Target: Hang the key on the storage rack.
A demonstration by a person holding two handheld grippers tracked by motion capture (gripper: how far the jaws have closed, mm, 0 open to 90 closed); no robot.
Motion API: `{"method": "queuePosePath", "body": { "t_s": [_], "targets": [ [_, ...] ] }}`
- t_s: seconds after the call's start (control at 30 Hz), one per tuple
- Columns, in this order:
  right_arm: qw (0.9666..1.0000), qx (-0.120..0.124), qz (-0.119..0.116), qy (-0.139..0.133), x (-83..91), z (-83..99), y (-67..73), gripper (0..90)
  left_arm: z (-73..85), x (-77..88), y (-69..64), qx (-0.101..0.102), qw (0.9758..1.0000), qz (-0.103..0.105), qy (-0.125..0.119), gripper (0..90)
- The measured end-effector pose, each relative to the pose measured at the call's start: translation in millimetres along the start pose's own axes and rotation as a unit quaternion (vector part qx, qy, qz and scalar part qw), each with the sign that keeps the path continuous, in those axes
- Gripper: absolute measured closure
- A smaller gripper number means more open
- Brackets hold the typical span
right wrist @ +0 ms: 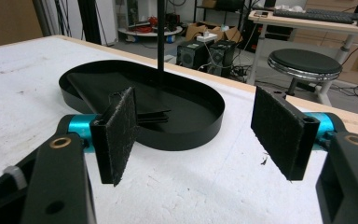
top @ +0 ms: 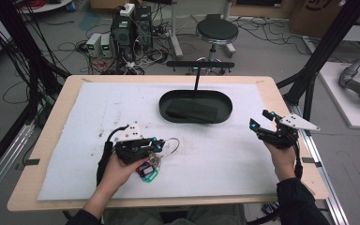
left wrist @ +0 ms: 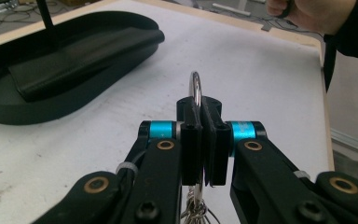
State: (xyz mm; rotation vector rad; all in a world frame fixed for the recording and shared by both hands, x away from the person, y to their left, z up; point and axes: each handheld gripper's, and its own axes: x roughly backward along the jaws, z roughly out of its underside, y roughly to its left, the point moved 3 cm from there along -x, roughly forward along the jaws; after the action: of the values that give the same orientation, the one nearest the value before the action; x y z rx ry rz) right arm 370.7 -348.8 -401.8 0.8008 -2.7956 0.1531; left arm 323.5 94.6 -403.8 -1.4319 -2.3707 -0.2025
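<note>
My left gripper is shut on a thin metal key ring, which stands upright between its pads. Below the ring a bunch of keys with coloured tags rests on the white mat. A little beyond it sits a black oval tray, with a flat black wallet lying inside. A thin post with a crossbar rises from the tray. Off to the right of the tray, my right gripper stands open with nothing between its pads.
A white mat covers most of the wooden table. Past the far edge stand a round stool, computer boxes and loose cables. Black frame posts flank the table on both sides.
</note>
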Motion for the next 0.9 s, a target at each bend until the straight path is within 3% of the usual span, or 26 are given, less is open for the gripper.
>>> {"method": "queuePosePath", "body": {
  "t_s": [0.43, 0.9],
  "targets": [
    [1.0, -0.004, 0.003, 0.0, -1.0, 0.6, -1.5, 32.2, -26.4, 5.9, 4.2, -0.02, 0.9992, -0.024, -0.026, 86.4],
    [1.0, -0.009, 0.003, -0.001, -0.9, 0.8, -3.0, 32.2, -60.9, 2.8, 12.9, -0.04, 0.9976, -0.034, -0.045, 86.4]
  ]
}}
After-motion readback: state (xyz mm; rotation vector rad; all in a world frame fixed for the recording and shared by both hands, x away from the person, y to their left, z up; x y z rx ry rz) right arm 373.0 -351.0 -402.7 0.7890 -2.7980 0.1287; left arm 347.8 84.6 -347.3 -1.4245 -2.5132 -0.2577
